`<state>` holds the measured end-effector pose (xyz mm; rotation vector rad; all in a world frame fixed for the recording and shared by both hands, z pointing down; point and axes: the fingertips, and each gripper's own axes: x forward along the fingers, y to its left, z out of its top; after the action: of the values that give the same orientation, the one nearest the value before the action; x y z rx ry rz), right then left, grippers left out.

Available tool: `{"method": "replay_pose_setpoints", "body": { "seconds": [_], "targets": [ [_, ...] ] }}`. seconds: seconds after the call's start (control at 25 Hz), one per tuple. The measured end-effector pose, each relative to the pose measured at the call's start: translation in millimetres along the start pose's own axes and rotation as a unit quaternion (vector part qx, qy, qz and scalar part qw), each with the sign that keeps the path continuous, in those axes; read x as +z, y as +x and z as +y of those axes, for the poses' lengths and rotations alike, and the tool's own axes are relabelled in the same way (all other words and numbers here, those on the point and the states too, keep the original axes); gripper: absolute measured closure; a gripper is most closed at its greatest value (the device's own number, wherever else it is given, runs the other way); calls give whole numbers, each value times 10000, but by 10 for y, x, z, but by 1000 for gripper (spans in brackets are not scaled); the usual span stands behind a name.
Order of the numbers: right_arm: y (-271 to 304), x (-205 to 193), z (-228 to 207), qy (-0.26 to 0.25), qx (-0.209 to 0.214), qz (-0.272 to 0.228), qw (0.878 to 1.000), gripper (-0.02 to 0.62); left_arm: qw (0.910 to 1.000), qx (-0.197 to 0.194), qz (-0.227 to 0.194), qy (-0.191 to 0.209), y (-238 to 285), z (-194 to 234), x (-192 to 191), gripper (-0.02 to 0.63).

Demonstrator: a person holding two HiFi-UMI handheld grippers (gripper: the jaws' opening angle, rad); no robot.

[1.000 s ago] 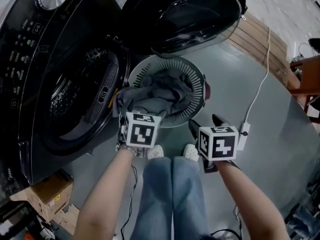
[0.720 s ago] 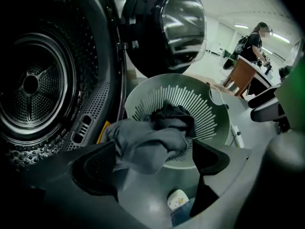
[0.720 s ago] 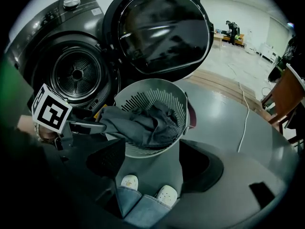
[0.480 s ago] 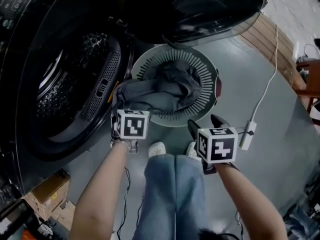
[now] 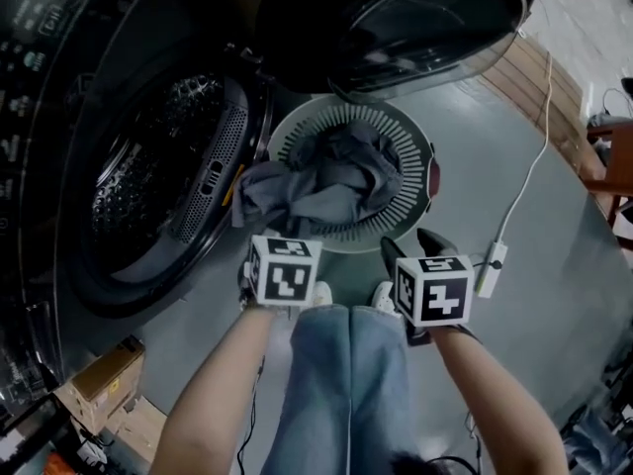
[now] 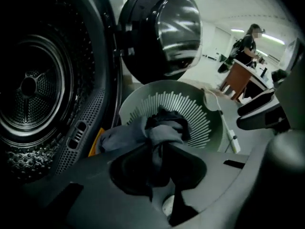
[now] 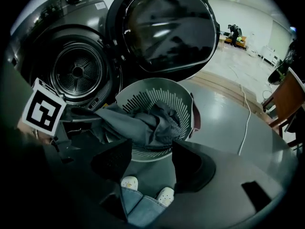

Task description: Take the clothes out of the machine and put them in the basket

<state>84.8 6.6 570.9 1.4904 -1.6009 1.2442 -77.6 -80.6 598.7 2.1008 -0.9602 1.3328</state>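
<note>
Head view looks down on both tools held low over the floor, just short of the basket. The left tool has just been closing its jaws, and they now pinch a fold of the grey clothes. The rest of the clothes lies heaped ahead of it in the basket, one edge draped over the rim nearest the machine. The drum gapes to that tool's left, and the door hangs open beyond the basket. The right tool has been narrowing its jaws too, but they stand apart with nothing between them. Only the person's shoes show below, and the basket sits just ahead.
</note>
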Motion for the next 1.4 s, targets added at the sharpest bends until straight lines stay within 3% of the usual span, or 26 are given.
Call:
{"method": "replay_pose_setpoints", "body": {
  "seconds": [0.2, 0.36, 0.4, 0.48, 0.52, 0.76, 0.88, 1.08, 1.2, 1.24, 1.32, 1.4],
  "targets": [
    [-427, 259, -60, 121, -98, -226, 9996, 351, 9973, -471, -332, -456, -400, -407, 406, 541],
    [-681, 441, -155, 68, -111, -448, 9989, 371, 9950, -710, -220, -665, -396, -491, 551, 535],
    [-691, 460, -185, 40, -121, -476, 9988, 374, 9948, -794, -170, -608, -355, -509, 554, 497],
    [-661, 440, -223, 28, -125, -480, 9988, 374, 9957, -814, -23, -437, -278, -496, 492, 237],
    [-630, 409, -230, 41, -117, -467, 9988, 374, 9969, -703, 43, -363, -238, -439, 432, 181],
    [-298, 187, -126, 126, -14, -301, 9995, 377, 9966, 544, 361, -500, 48, 445, -139, 170],
    [-79, 97, -32, 113, 28, -187, 9998, 380, 9949, 639, 472, -621, 240, 716, -256, 172],
    [205, 26, 122, 177, 81, -77, 9998, 388, 9955, 570, 309, -692, 669, 961, -52, 172],
    [315, 22, 170, 210, 84, -43, 9997, 394, 9936, 560, 453, -871, 829, 993, 2, 246],
    [336, 27, 182, 216, 84, -36, 9997, 396, 9927, 614, 517, -905, 837, 1010, -12, 317],
    [351, 47, 187, 222, 77, -39, 9997, 400, 9929, 729, 498, -800, 795, 1021, -10, 519],
    [339, 74, 162, 245, 45, -66, 9997, 407, 9957, 747, 197, -514, 698, 914, 103, 558]
  ]
}}
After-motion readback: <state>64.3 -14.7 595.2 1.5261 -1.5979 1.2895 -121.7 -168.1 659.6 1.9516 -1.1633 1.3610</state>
